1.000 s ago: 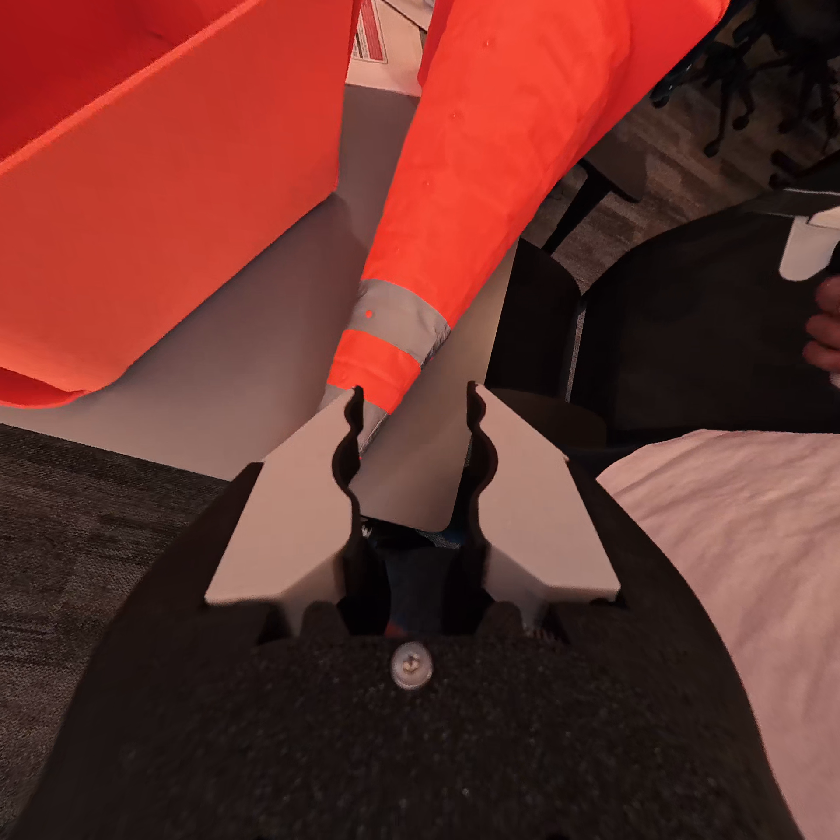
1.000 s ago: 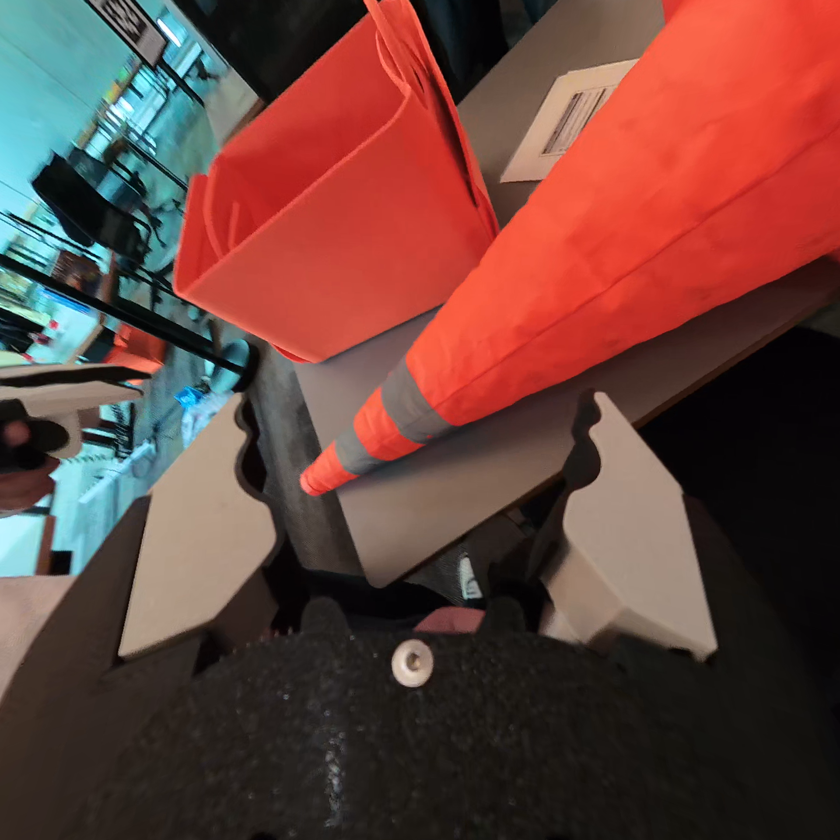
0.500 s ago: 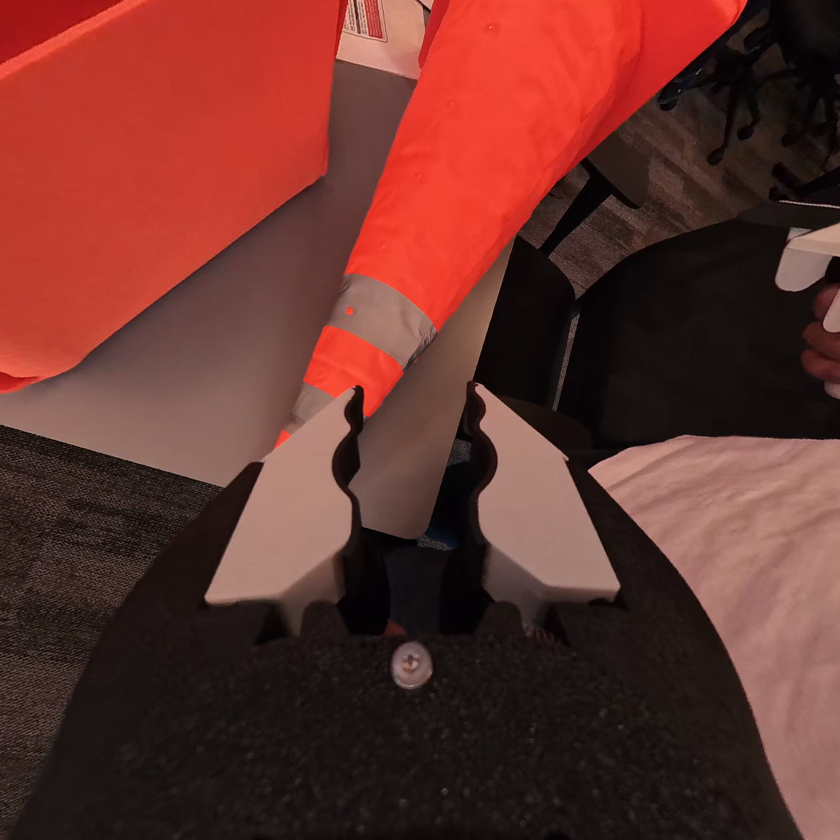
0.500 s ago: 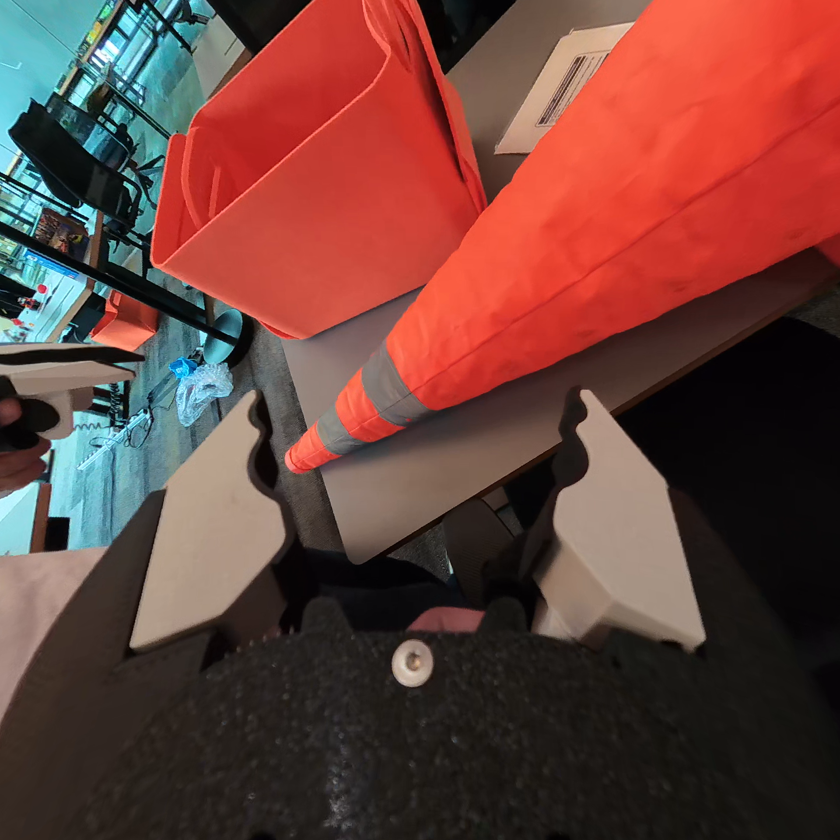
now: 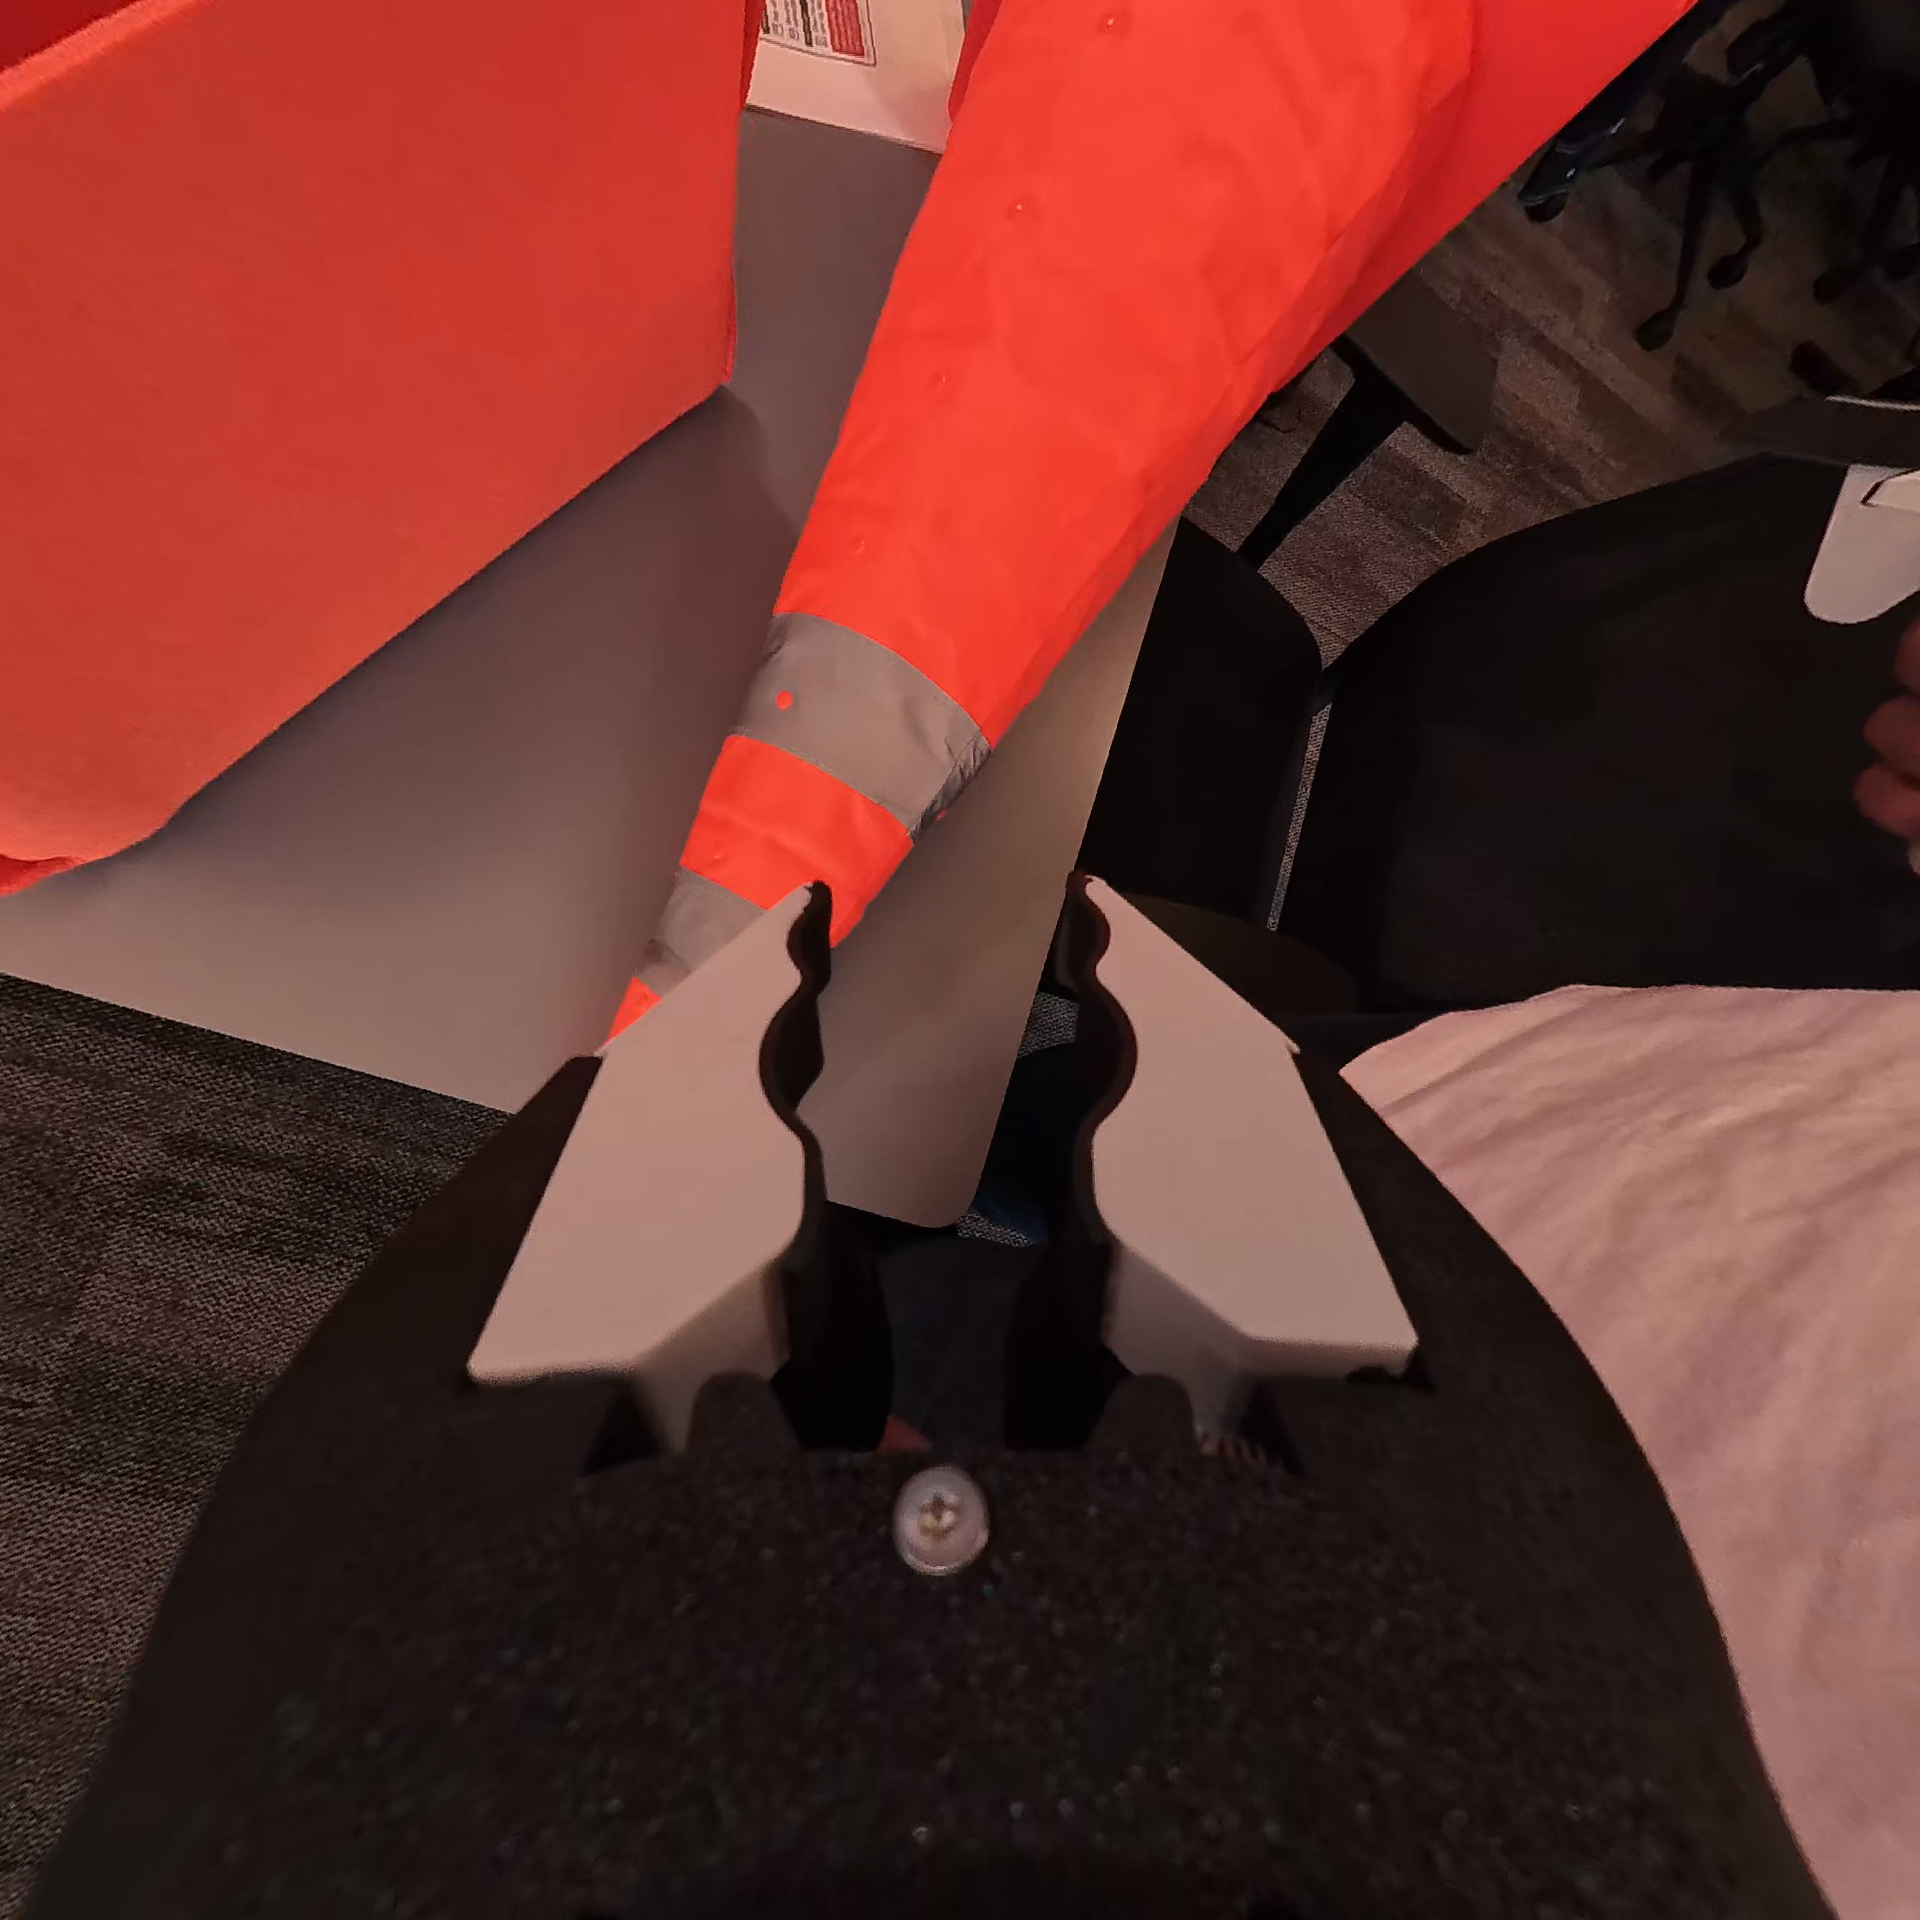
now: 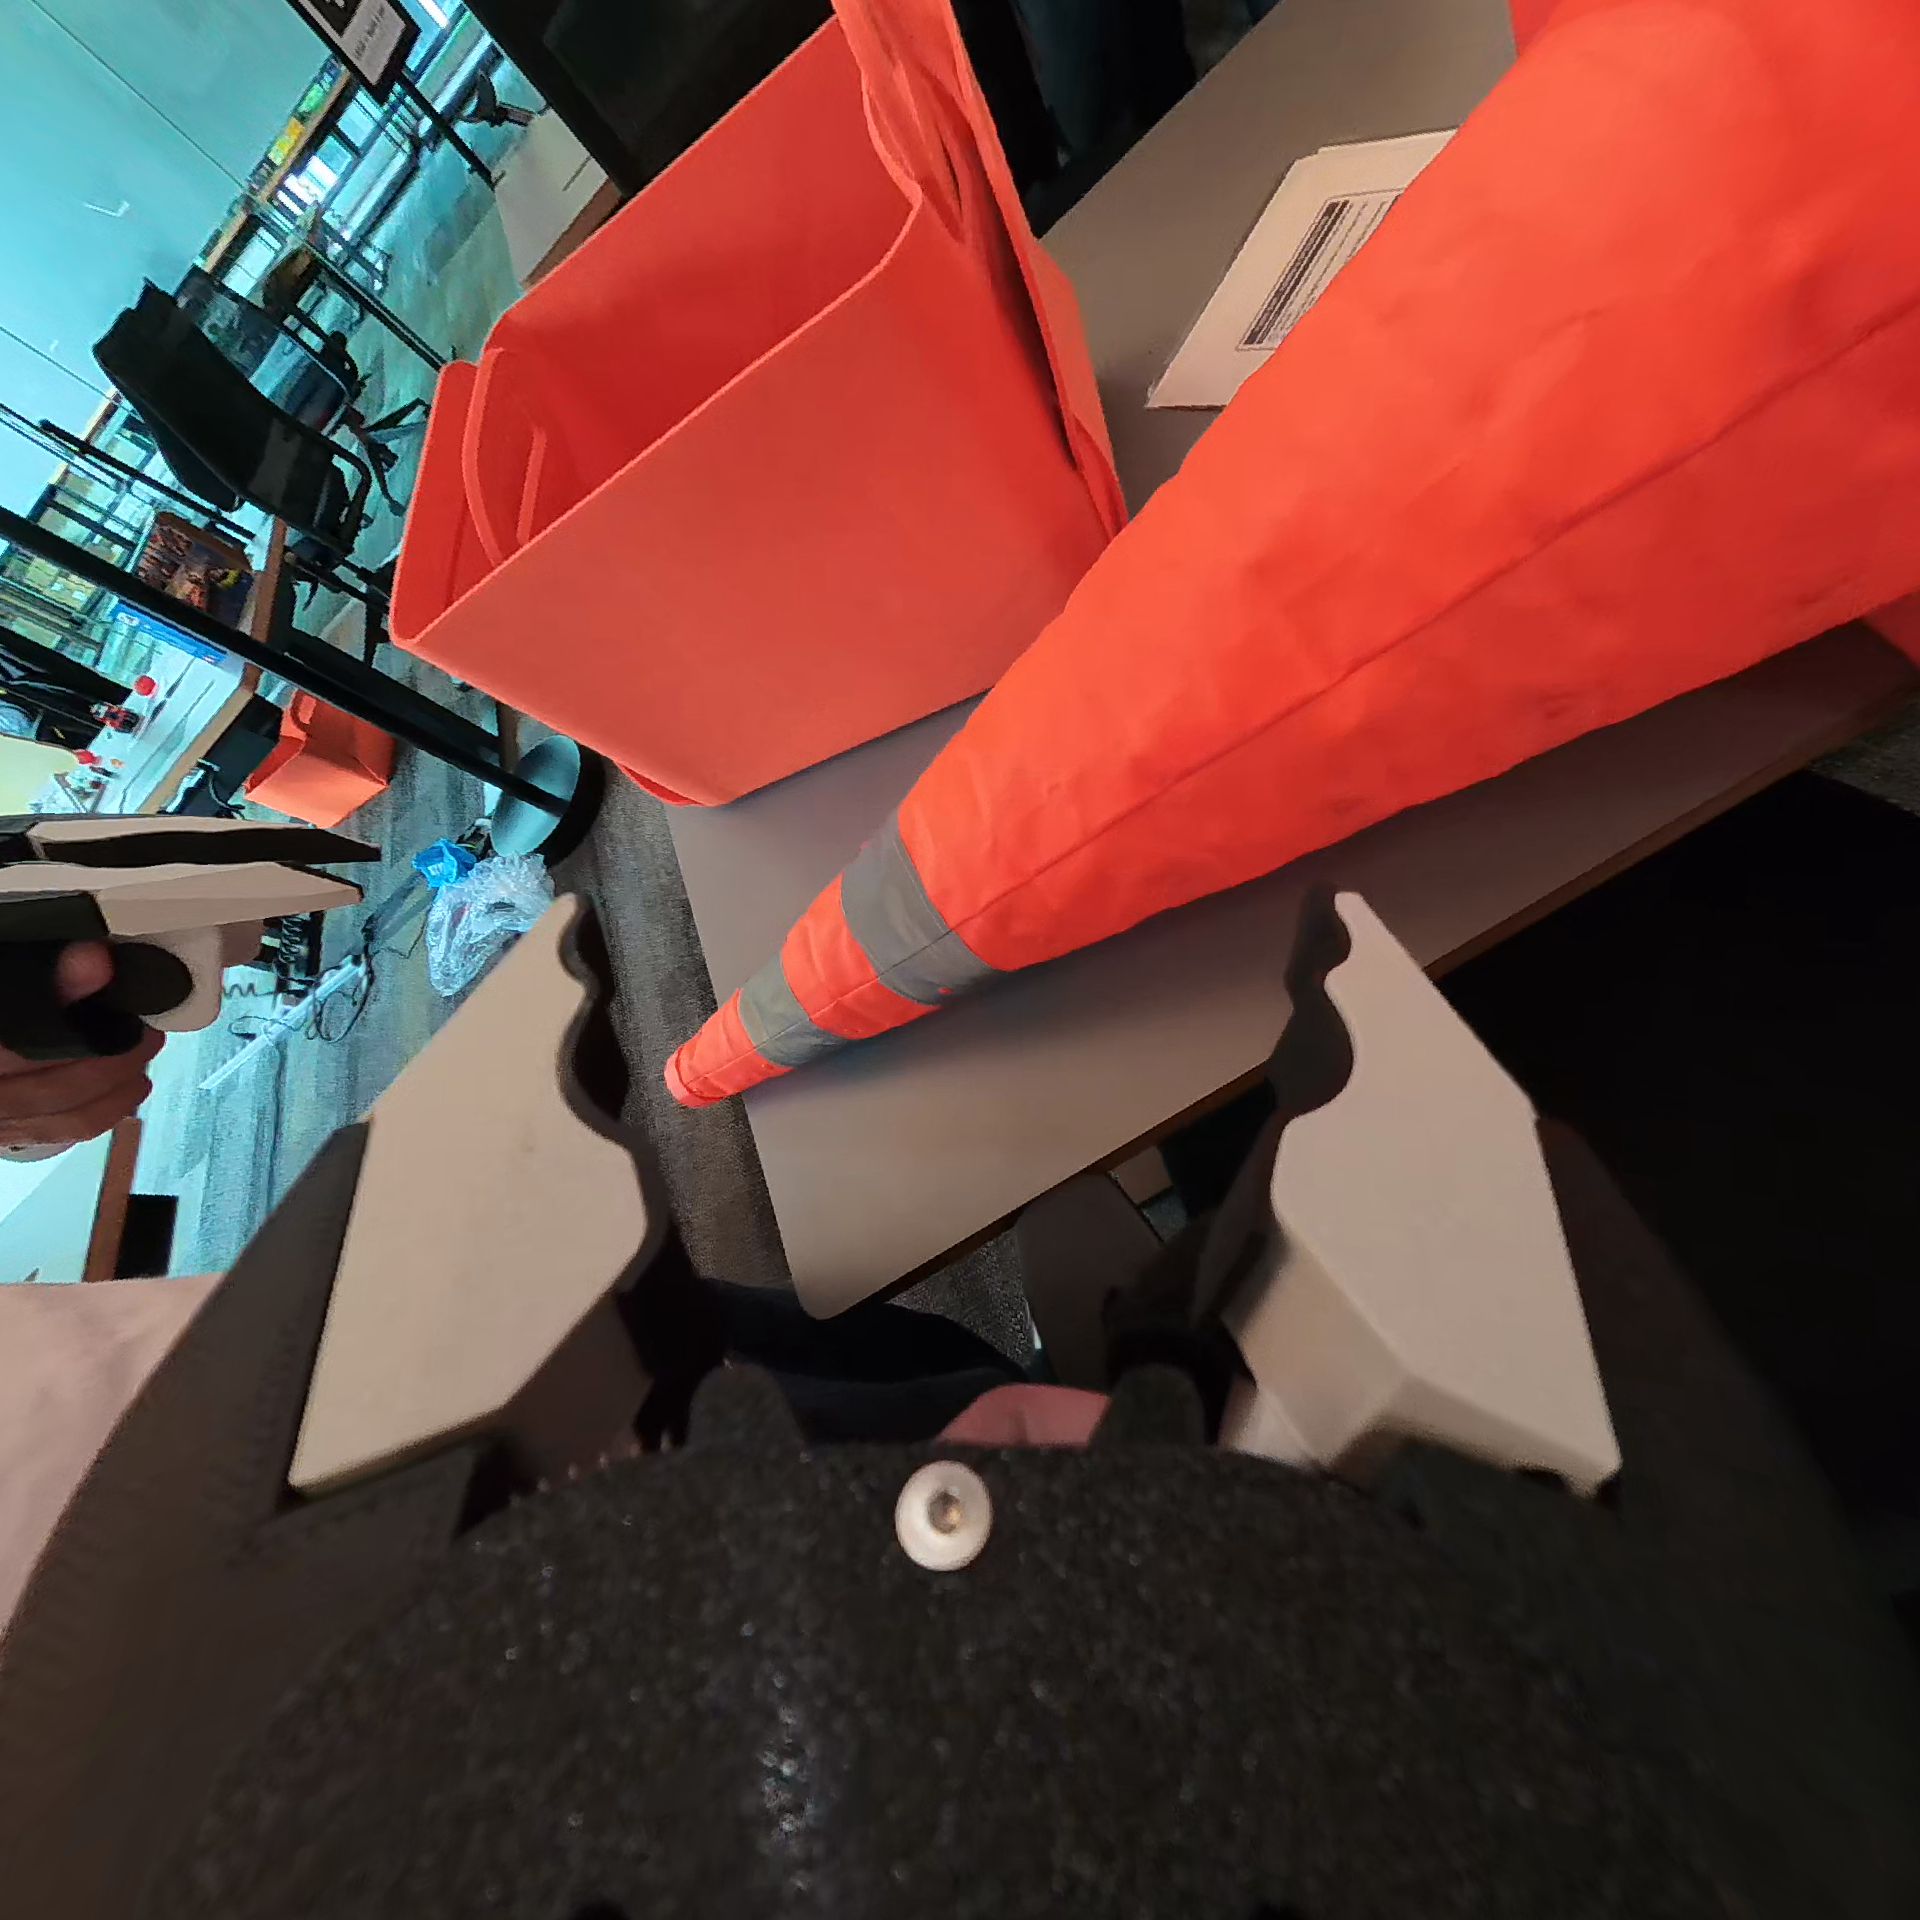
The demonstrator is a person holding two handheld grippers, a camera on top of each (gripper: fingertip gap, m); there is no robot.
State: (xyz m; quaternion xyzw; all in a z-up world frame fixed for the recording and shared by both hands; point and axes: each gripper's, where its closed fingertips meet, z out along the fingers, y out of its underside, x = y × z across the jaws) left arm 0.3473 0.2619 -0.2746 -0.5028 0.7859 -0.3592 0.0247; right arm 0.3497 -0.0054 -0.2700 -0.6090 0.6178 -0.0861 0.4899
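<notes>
An orange garment sleeve [image 5: 1060, 416] with grey reflective bands lies across a grey table [image 5: 416, 831]; its cuff end reaches the table's near corner. It also shows in the right wrist view [image 6: 1351, 623]. My left gripper [image 5: 945, 904] is open and empty, just above the table corner, its left fingertip over the cuff. My right gripper [image 6: 956, 914] is wide open and empty, hovering off the table corner, with the cuff [image 6: 769, 1029] between its fingers in the picture. An orange fabric bin [image 6: 748, 468] stands open on the table beyond the sleeve; it also shows in the left wrist view [image 5: 312, 416].
A white labelled box [image 6: 1278, 270] lies on the table behind the sleeve. A black chair [image 5: 1558, 727] stands right of the table. Dark carpet [image 5: 156, 1195] lies below. The other gripper and a hand [image 6: 135, 935] show at the left. A pale cloth [image 5: 1662, 1299] lies at lower right.
Both grippers have drawn back a little from the table, so the sleeve's cuff and the table corner show more. Both stay open.
</notes>
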